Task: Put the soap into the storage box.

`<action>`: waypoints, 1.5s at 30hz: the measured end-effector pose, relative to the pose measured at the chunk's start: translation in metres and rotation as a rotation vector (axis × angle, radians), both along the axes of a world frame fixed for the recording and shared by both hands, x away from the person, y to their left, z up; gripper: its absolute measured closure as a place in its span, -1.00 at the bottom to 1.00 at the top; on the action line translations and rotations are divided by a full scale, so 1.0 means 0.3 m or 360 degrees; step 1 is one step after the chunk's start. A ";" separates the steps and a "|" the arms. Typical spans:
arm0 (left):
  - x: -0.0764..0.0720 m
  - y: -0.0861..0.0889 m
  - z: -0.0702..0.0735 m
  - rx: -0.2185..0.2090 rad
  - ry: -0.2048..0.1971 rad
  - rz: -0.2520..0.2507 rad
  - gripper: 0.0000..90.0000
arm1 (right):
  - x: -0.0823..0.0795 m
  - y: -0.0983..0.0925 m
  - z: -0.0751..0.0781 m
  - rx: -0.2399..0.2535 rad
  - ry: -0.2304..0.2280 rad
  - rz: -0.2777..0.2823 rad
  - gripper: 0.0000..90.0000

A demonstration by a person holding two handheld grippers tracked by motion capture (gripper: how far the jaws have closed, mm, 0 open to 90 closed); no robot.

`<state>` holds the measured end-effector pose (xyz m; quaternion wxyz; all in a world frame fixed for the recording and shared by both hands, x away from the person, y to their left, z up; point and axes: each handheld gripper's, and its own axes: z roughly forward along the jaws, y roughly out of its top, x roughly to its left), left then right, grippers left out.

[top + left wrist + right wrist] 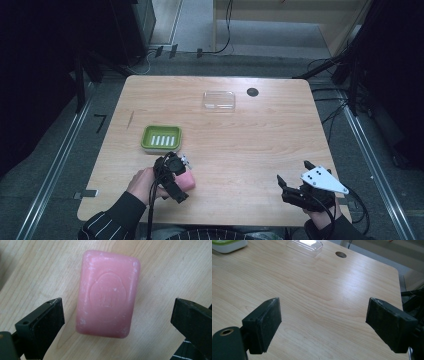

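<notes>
Pink soap bar [108, 293] lies flat on the tabletop [240, 145], near the front edge, left of centre. In the left gripper view it sits between the two black jaws, embossed face up, its long axis running away from the camera. Gap visible on both sides: neither jaw touches the soap. The left-hand jaw stands just beside the bar's lower corner; the right-hand jaw is farther off, with bare wood between.

Left gripper [175, 175]: jaws spread wide, above the soap, holding nothing. In the high view the gripper body covers most of the bar; a pink edge [187, 181] shows on its right side.

Right gripper [295, 180]: near the front right corner of the tabletop, well apart from the soap. Jaws wide open, nothing between them but bare wood in the right gripper view.

Other items: green soap dish [161, 138] with white ribs inside, just behind the left gripper, toward the left edge. Clear plastic lid [219, 100] near the back edge, about mid-width. Dark round hole [252, 92] in the tabletop just right of the lid.
</notes>
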<state>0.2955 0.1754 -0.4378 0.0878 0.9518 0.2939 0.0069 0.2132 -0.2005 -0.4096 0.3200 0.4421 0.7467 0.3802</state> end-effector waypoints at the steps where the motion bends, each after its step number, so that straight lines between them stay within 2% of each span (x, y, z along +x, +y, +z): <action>1: 0.001 -0.003 -0.004 -0.0003 0.0003 0.0005 -1.00 | 0.000 0.000 0.000 -0.0002 -0.0002 0.0001 -0.69; 12: 0.025 -0.029 -0.028 0.0057 0.0028 -0.0005 -1.00 | 0.000 -0.001 0.000 0.0000 0.0000 0.0001 -0.69; 21: 0.042 -0.054 -0.039 0.0109 0.0043 -0.0047 -0.97 | 0.000 -0.003 0.000 0.0003 0.0001 0.0003 -0.69; 28: 0.042 -0.056 -0.042 0.0106 0.0035 -0.0063 -0.70 | -0.001 -0.003 0.000 0.0004 0.0003 0.0000 -0.69; 32: 0.041 -0.055 -0.046 0.0126 0.0033 -0.0078 -0.66 | -0.001 -0.003 0.000 0.0002 0.0002 0.0005 -0.69; 39: 0.034 -0.062 -0.056 0.0174 0.0038 -0.0099 -0.45 | -0.001 -0.003 0.000 0.0004 0.0004 0.0003 -0.69; 45: 0.035 -0.060 -0.056 0.0173 0.0019 -0.0117 -0.37 | -0.001 -0.003 0.000 0.0003 0.0006 0.0004 -0.69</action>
